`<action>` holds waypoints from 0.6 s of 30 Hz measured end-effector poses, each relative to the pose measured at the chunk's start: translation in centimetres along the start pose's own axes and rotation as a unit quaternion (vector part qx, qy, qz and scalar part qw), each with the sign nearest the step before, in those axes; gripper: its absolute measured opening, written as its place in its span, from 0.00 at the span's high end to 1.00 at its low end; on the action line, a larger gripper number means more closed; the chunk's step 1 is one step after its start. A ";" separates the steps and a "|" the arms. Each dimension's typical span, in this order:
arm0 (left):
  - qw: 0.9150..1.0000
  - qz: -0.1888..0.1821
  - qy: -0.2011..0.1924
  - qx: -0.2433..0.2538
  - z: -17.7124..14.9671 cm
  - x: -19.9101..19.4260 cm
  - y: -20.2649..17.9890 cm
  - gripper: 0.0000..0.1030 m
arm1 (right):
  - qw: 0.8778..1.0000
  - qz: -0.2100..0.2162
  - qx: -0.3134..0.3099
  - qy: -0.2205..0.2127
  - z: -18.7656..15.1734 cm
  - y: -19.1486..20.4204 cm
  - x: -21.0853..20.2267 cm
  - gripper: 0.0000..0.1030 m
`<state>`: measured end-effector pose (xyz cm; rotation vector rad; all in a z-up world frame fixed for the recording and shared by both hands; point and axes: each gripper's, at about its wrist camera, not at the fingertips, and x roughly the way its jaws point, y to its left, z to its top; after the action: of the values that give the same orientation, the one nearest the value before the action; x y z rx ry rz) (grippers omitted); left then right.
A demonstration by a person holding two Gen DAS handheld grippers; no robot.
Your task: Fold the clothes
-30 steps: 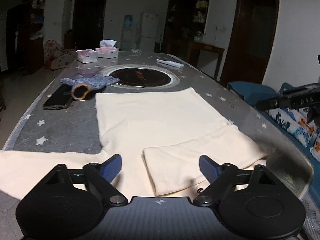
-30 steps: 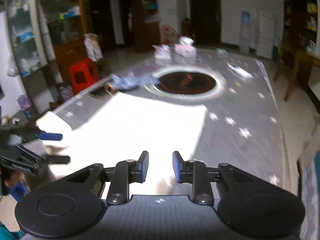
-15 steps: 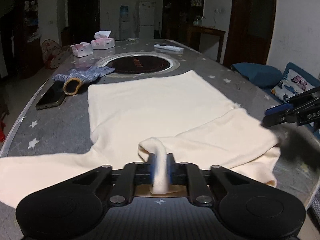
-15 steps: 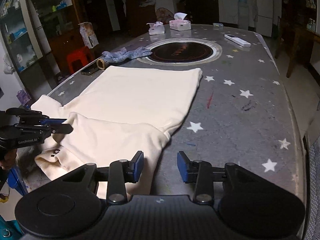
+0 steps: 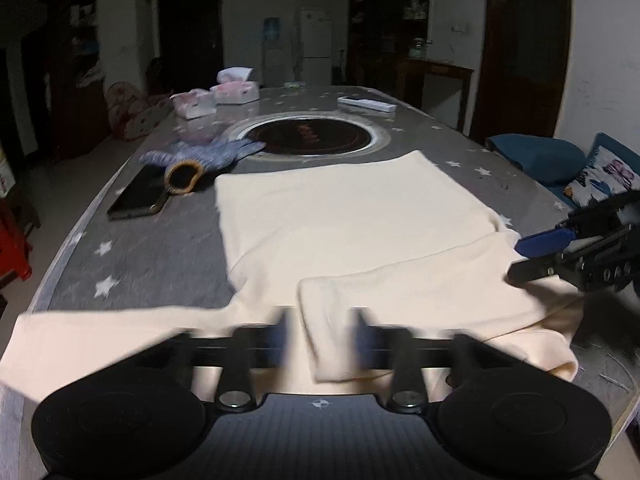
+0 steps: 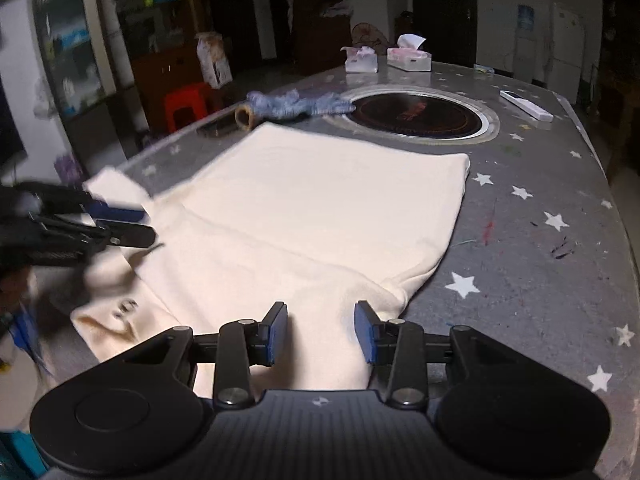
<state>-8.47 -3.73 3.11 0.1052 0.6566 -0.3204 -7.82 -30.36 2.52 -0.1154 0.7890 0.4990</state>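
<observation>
A cream long-sleeved garment (image 5: 340,216) (image 6: 320,200) lies flat on the grey star-patterned table (image 5: 152,248). One sleeve (image 5: 420,296) is folded across its near part. The other sleeve stretches out to the left. My left gripper (image 5: 320,340) is blurred, its jaws opening. The cuff of the folded sleeve lies loose between them. It also shows as the left gripper (image 6: 146,225) at the garment's left side. My right gripper (image 6: 320,332) hovers low over the garment's near corner, its jaws partly apart with cloth under the gap. In the left wrist view the right gripper (image 5: 520,258) hangs at the shoulder.
Beyond the garment lie a black phone (image 5: 138,194), a blue knitted glove (image 5: 208,154) and a round inset hob (image 5: 308,138). Tissue boxes (image 5: 234,92) and a white remote (image 5: 366,104) sit farther back. A blue cushion (image 5: 536,156) and a red stool (image 6: 186,102) flank the table.
The left gripper, shut on the sleeve cuff half a second ago, has let it go and opened; the cuff lies flat. The right gripper sank toward the garment's corner.
</observation>
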 end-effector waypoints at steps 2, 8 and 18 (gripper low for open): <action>1.000 0.006 -0.013 -0.006 -0.1 -0.6 0.5 0.18 | 1.000 -0.004 -0.010 0.000 0.0 0.3 0.0 0.64; 0.998 0.023 -0.035 -0.046 -0.8 -2.4 2.8 0.02 | 1.000 0.001 -0.025 -0.003 0.3 1.6 -0.5 0.58; 0.986 0.102 -0.038 -0.126 -3.0 -4.8 9.4 0.00 | 0.999 0.001 -0.031 0.012 0.3 2.5 0.2 0.54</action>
<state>-10.74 7.03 3.66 -0.0820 0.5998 -0.0431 -8.70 -27.95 2.75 -0.1788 0.7965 0.5256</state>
